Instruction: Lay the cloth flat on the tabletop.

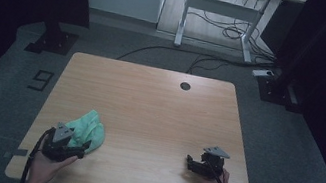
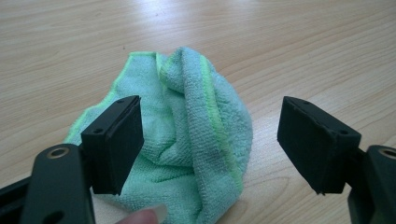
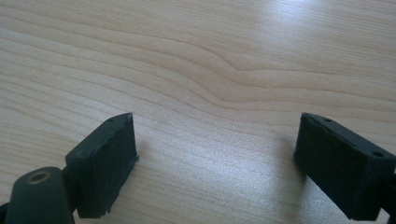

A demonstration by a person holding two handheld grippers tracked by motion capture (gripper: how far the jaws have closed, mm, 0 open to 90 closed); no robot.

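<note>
Green terry cloth point(image 2: 196, 140) lies bunched on the near left part of the wooden table point(image 1: 158, 106), and the left gripper point(image 2: 210, 149) sits right over its near edge. In the left gripper view the two black jaws stand wide apart. The crumpled cloth rises in the gap between them, closer to the left jaw, which overlaps its flat hem, while the right jaw stands clear of it over bare wood. Neither pad presses the fabric, so nothing is gripped.

From the high view, the cloth point(image 1: 88, 129) spreads just ahead of the left gripper point(image 1: 71, 142), away from the person. The right gripper point(image 1: 191, 163) rests well apart at the near right, jaws likewise spread wide over bare tabletop and holding nothing. Farther off, a round dark grommet point(image 1: 185, 86) sits near the table's far edge.
</note>
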